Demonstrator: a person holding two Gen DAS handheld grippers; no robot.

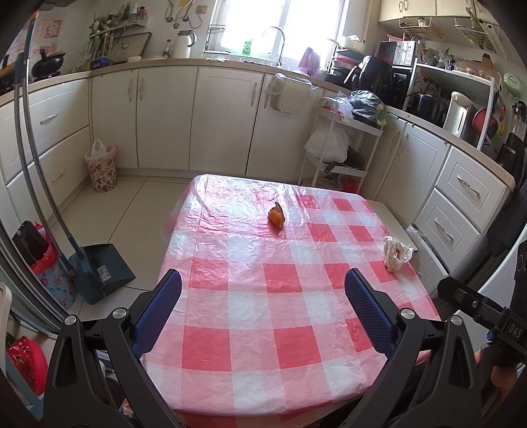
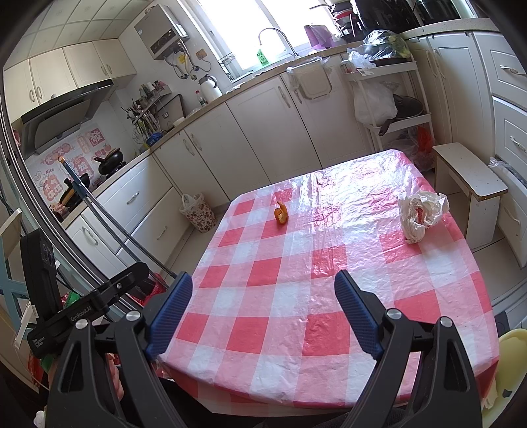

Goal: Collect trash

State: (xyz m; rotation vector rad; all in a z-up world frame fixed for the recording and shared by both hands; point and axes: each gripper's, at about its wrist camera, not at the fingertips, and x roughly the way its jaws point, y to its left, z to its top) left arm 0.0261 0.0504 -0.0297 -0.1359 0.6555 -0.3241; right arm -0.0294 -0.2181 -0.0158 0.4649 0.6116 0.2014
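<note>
Kitchen; "GenRobot.AI" on left tool [image 2: 95, 307]

The near edge of the table [image 1: 250, 410] is being cut off behind the black gripper arms at the bottom of the left wrist view. The broom handle [image 1: 19, 108] is running out of the frame at the upper left. A hand [image 1: 502, 375] is showing only partly at the lower right edge. In the right wrist view, a yellow thing [image 2: 512, 365] is being cropped at the lower right, too little showing to name it. The window [image 2: 243, 29] is glaring white, hiding whatever is outside.
</note>
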